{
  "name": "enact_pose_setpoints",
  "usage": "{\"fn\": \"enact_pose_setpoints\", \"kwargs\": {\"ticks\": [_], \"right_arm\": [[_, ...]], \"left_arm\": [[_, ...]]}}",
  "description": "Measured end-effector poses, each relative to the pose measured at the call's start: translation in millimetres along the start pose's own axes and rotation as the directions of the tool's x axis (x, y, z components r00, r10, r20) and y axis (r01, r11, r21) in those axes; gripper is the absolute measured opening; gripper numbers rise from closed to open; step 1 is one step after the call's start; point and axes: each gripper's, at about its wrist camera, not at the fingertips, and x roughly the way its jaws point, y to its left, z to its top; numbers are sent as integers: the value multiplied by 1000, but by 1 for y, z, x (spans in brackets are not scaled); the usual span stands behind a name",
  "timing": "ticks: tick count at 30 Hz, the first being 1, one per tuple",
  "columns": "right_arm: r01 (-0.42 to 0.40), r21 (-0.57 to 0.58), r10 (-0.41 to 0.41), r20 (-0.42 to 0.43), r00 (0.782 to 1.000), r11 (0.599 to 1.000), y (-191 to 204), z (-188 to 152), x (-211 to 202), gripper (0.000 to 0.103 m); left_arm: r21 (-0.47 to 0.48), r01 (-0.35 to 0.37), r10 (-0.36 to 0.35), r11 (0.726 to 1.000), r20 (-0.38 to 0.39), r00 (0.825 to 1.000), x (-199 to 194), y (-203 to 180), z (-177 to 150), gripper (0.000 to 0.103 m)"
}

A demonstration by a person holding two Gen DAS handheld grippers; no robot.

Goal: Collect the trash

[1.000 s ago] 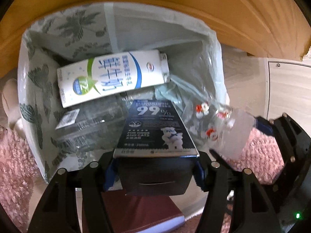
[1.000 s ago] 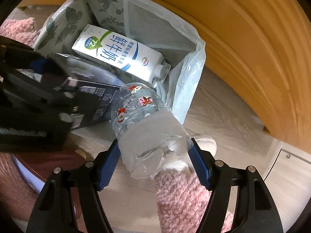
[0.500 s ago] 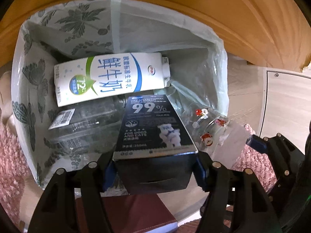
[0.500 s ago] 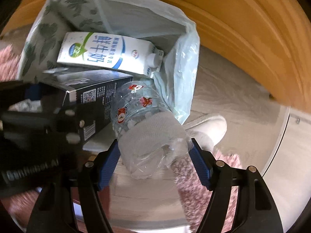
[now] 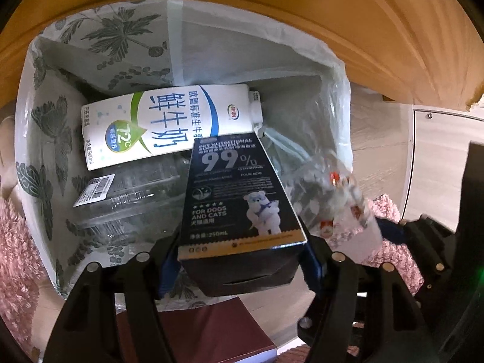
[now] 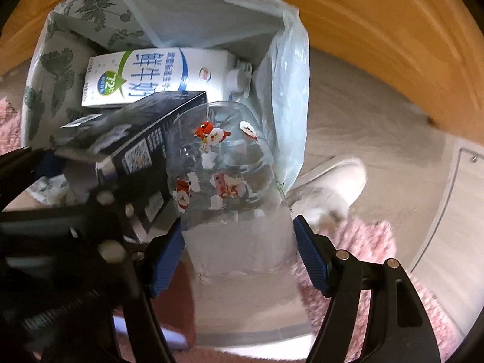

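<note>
A bin lined with a leaf-print bag (image 5: 45, 139) stands open below both grippers. Inside lie a white milk carton (image 5: 169, 127) and a clear plastic container (image 5: 130, 193) with a barcode label. My left gripper (image 5: 240, 266) is shut on a dark pet-supplement box (image 5: 239, 190), tilted over the bin's near rim. My right gripper (image 6: 240, 248) is shut on a clear bottle (image 6: 230, 163) with red and white figures, its neck pointing into the bin (image 6: 45, 69) beside the box (image 6: 145, 139). The bottle (image 5: 338, 199) also shows at the right of the left wrist view.
A maroon book (image 5: 211, 329) lies on the floor just before the bin. Pink rug (image 6: 363, 257) flanks it on both sides. A white shoe (image 6: 329, 187) stands right of the bin. Yellow wooden furniture (image 5: 332, 15) rises behind, and a pale cabinet door (image 5: 438, 151) is at the right.
My right gripper has rolled and moved in over the bin's right rim, bringing the bottle close beside the dark box. The left gripper and its box have hardly moved.
</note>
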Motion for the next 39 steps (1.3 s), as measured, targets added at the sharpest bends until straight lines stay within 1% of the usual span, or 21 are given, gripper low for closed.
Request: {"fn": "enact_pose_setpoints", "kwargs": {"ticks": [1,3,9,10,12,13,14,15,19,22,26,28,31,33,35,36,37,38,39], "right_arm": [[-27,14,27,-19,999,1000,-4,-1,1,70],[-44,27,44,-32,998,999,-6,-3,1,70],[-100,86,102,-16,995,991,-17,-4,3,70],[-109,90,110,-14,994,990,-17,-5,4,70],[-100,87,102,-12,995,991,-17,-6,4,70],[-98,84,99,-7,995,992,-15,-7,4,70],[-87,83,88,-2,996,993,-14,-6,3,70],[-81,84,81,0,997,993,-14,-6,3,70],[-100,115,103,-21,994,988,-14,-4,1,71],[-85,117,91,-40,995,989,-14,-1,2,74],[-75,130,82,-48,995,989,-14,0,-1,76],[-68,131,75,-47,996,989,-14,0,-4,77],[-57,141,63,-44,997,988,-14,-1,-8,77],[-35,131,40,-42,998,991,-12,0,-11,77],[11,99,-10,-9,1000,995,-7,0,-18,77],[37,75,-38,6,999,997,-3,1,-21,71],[49,47,-50,16,999,998,1,2,-24,58],[39,23,-39,11,999,999,7,2,-25,51],[33,13,-33,2,999,999,11,3,-24,39]], "left_arm": [[-7,5,-5,1000,-6,1000,0,1,1,64],[-16,11,-12,1000,-20,1000,1,2,1,64],[-34,35,-36,999,-40,999,-1,4,-1,64],[-33,41,-42,999,-39,998,-2,4,-1,63],[-28,43,-44,999,-36,998,-4,2,-1,62],[-22,44,-45,999,-34,998,-4,1,-1,53],[-17,46,-47,999,-40,998,-4,0,0,49],[-20,46,-47,999,-42,998,-4,1,0,49],[-44,53,-54,998,-38,998,-7,3,1,49],[-60,56,-58,997,-32,998,-12,7,2,49],[-92,70,-74,993,-34,997,-15,16,2,49],[-95,76,-79,993,-31,996,-16,17,2,49],[-97,82,-85,992,-27,996,-18,18,1,49],[-101,86,-89,991,-24,996,-20,20,1,49],[-105,92,-95,990,-20,995,-22,21,2,49],[-109,95,-97,990,-15,995,-24,22,3,49],[-111,97,-99,989,-12,995,-23,22,3,49],[-113,98,-100,989,-10,995,-24,23,4,49],[-116,100,-101,988,-8,995,-24,23,4,49]]}}
